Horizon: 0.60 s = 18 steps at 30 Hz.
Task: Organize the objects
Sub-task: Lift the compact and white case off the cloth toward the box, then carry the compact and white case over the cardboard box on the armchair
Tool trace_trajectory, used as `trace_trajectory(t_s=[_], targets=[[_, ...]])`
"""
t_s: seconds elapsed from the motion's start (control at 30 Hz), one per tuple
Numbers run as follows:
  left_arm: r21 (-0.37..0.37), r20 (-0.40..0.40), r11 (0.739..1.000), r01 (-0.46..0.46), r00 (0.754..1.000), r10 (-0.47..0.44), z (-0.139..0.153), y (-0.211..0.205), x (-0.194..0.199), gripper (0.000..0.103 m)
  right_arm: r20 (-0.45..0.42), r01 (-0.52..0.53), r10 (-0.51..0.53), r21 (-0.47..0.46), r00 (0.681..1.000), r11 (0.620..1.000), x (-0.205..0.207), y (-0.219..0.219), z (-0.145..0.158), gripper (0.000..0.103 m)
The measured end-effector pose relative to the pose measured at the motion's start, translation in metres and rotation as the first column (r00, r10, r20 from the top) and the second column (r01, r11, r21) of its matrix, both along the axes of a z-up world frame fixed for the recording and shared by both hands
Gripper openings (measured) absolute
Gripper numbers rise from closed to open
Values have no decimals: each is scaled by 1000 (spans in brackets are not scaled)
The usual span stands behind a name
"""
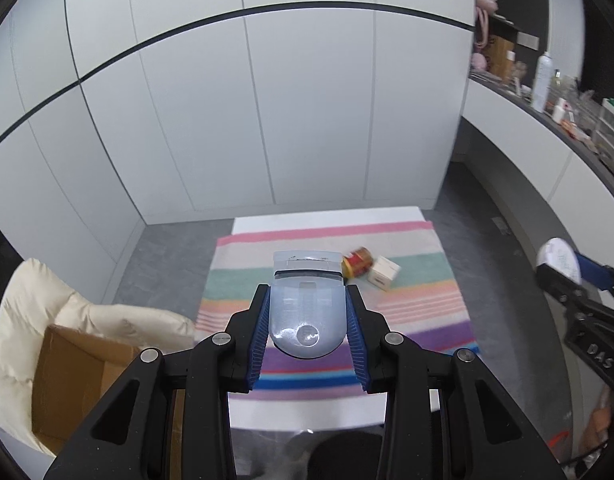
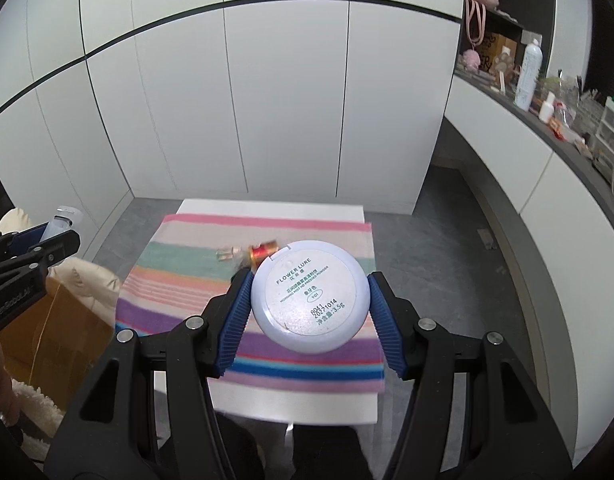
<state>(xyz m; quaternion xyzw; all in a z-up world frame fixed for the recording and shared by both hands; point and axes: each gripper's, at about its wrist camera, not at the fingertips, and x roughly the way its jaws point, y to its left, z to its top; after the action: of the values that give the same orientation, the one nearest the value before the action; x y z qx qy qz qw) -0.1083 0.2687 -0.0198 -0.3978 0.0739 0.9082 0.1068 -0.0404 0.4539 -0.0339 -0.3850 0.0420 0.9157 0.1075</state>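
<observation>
Holding one item each above a small white surface [image 1: 327, 213] draped with a striped towel [image 1: 423, 300], both tools are closed partway around their loads. The left tool [image 1: 307, 312] clamps a pale blue translucent case [image 1: 305, 316] between its blue pads, gripping the rounded near end while the squared far end sticks out forward. The right tool [image 2: 310, 300] pinches a round white powder compact [image 2: 310, 295] by its rim, printed underside facing the camera. Below, on the towel, lie a small red and gold jar [image 1: 358, 265] on its side and a white box [image 1: 383, 273] just beside it; in the right view the box looks blurred and glassy, so its identity is uncertain. An open cardboard box [image 1: 79, 376] sits to the left of the surface, against a cream padded cushion [image 1: 23, 320], and is likely the destination. The main risk is slipping: the compact is held only at two points on a smooth curved edge, and the case is grasped at its tapering end, so a quick swing or tilt could twist either free. The tools could also collide if both head for the box together.
</observation>
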Motion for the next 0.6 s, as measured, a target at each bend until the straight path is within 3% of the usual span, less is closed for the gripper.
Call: trace_trajectory(t_s=[0.3,0.6], targets=[[19,30,1000,22,999,-23,-2,-18,47,36,10,-23,23,-35,1000,999,66,-17,-10,60],[20,31,999,31,999,-32,-11,-32,99,36,76,6,-1,-66,997,998,137,-11,-34,60]])
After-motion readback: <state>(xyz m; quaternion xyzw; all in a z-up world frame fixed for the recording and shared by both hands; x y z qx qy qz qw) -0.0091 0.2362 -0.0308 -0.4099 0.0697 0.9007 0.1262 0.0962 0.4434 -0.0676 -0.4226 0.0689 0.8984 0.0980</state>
